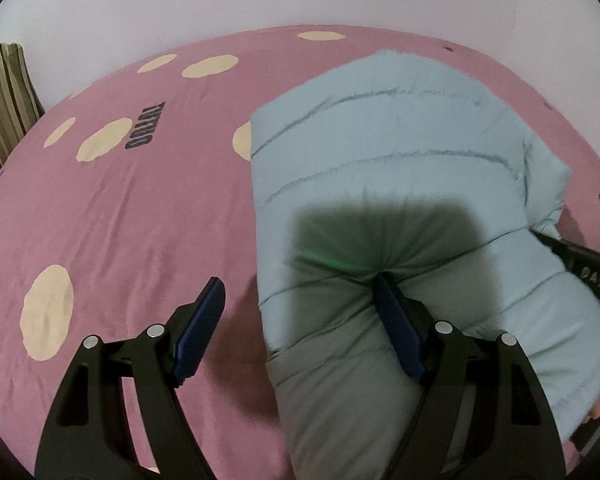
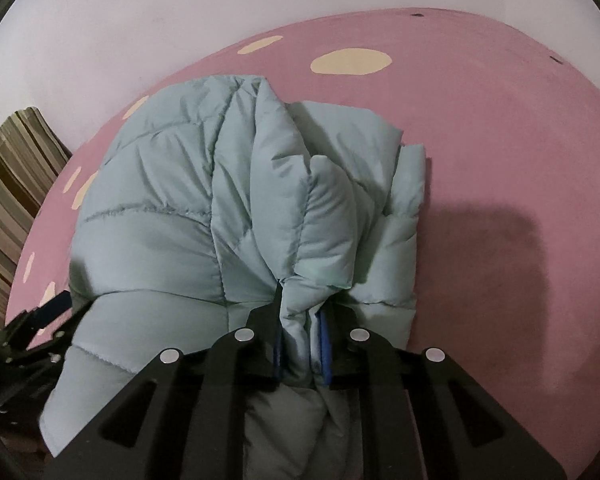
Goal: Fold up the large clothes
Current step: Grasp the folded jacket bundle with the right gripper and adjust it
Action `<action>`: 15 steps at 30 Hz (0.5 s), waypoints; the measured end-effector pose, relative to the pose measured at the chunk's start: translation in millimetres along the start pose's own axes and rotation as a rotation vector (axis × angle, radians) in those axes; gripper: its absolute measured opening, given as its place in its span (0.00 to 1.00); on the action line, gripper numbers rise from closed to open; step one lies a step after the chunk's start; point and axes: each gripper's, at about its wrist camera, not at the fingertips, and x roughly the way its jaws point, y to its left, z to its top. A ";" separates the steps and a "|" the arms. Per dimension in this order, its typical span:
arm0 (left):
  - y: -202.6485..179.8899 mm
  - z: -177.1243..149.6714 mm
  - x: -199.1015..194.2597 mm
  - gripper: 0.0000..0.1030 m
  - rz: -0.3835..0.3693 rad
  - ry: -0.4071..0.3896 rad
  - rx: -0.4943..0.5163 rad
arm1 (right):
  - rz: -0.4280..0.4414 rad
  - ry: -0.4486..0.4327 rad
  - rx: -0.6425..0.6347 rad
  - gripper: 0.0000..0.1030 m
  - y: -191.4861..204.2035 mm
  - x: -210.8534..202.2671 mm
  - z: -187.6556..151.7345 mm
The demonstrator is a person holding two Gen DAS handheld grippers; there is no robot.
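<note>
Pink bedsheet with cream dots (image 1: 112, 216) spread over a bed, pale wall behind, a striped stack at the left edge (image 1: 4, 96).

Pale blue quilted puffer jacket (image 1: 380, 152) lies on the bed, bunched and partly doubled over, its near end lifted toward both cameras.

Right claw (image 2: 302, 350): blue pads close together, pinching a gathered ridge of the jacket's fabric between them. Several layers seem caught in the bite; how many I cannot tell.

Left claw (image 1: 300, 332): spread wide, holding nothing. One pad (image 1: 396, 332) rests against the jacket's side panel and dents it; the other (image 1: 204, 320) hangs over bare sheet, beside the jacket's edge.

Risks, as I judge them:
- Slick, puffy shell under a narrow pinch. Any sharp pull may let the fabric slide out of the right claw, dropping the fold.
- Only one claw grips. Lifting from here would let the free side sag and twist, giving a crooked fold.
- Left claw straddles the jacket's edge; closing as it stands may catch only a thin outer layer.
- Trapped air will make the layers spring back unless pressed down.
</note>
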 end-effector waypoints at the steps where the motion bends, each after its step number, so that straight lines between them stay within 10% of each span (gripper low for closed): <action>1: -0.4 -0.5 1.6 0.75 0.002 0.001 0.000 | 0.001 -0.003 0.002 0.13 0.0 0.1 -0.3; 15: 14.6 -5.0 -70.0 0.73 -0.054 -0.124 -0.080 | -0.050 -0.133 -0.064 0.25 26.3 -84.8 -6.8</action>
